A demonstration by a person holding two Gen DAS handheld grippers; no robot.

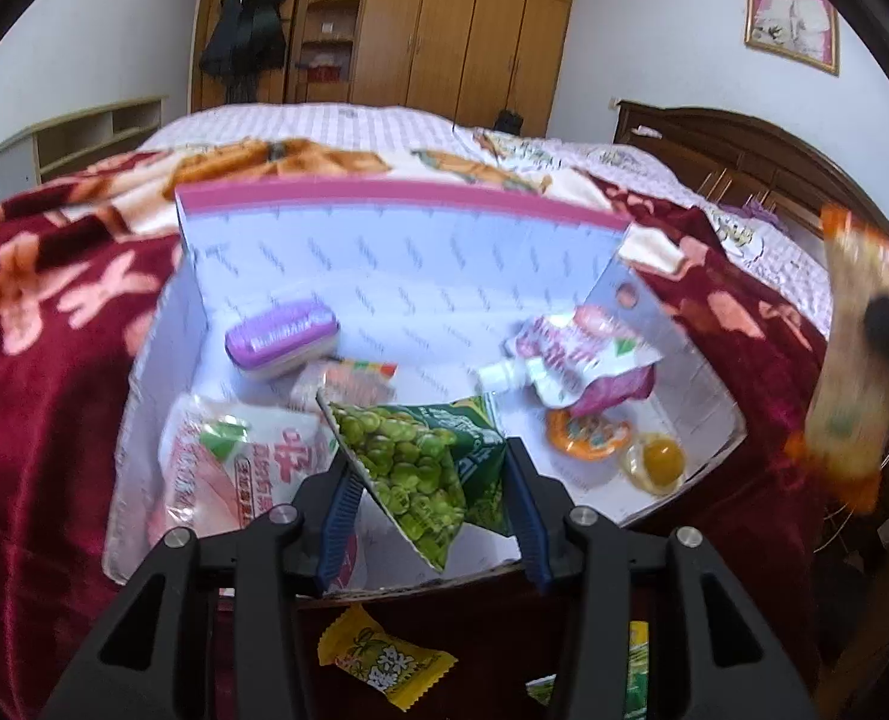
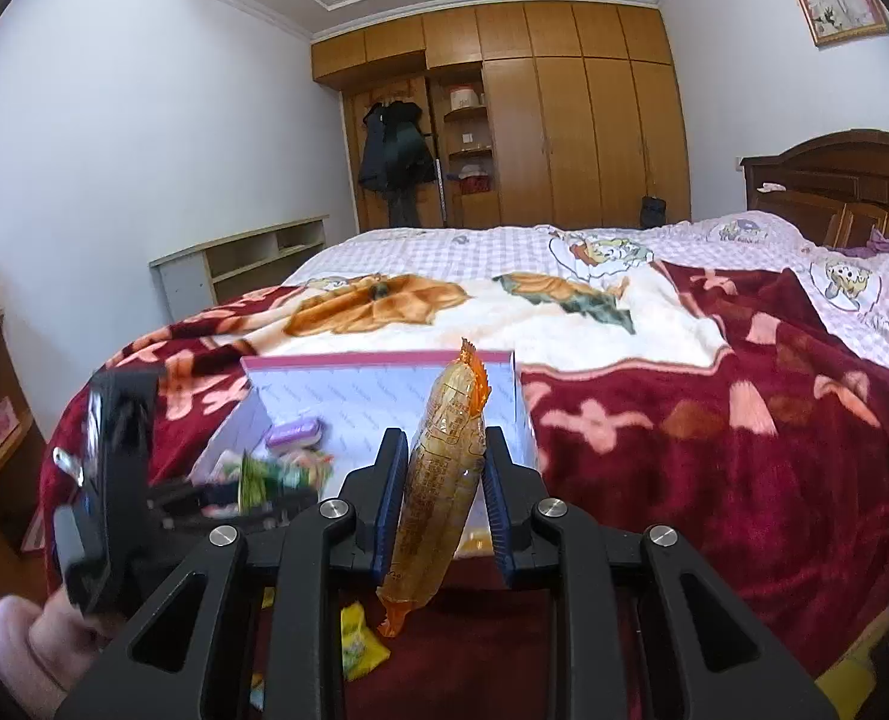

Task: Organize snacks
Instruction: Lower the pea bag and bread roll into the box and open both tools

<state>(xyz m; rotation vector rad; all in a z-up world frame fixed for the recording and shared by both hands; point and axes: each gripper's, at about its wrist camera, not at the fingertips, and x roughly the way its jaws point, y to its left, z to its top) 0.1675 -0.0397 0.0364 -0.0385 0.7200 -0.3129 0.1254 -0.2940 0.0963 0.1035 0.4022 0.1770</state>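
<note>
My left gripper (image 1: 429, 468) is shut on a green pea snack packet (image 1: 420, 468) and holds it over the near edge of the open white box (image 1: 384, 264) on the bed. The box holds a purple case (image 1: 282, 339), a pink-and-white packet (image 1: 234, 468), a pouch with a white cap (image 1: 576, 360), an orange jelly cup (image 1: 588, 435) and a yellow jelly cup (image 1: 654, 459). My right gripper (image 2: 441, 450) is shut on a long orange-ended packet (image 2: 444, 480), held upright above the box's near right side. The left gripper also shows in the right wrist view (image 2: 252, 486).
A yellow candy packet (image 1: 378, 663) and a green packet (image 1: 636, 672) lie on the red blanket (image 1: 42, 360) in front of the box. A wooden headboard (image 2: 834, 180) stands at the right, a wardrobe (image 2: 564, 120) beyond the bed, low shelves (image 2: 246, 258) at the left.
</note>
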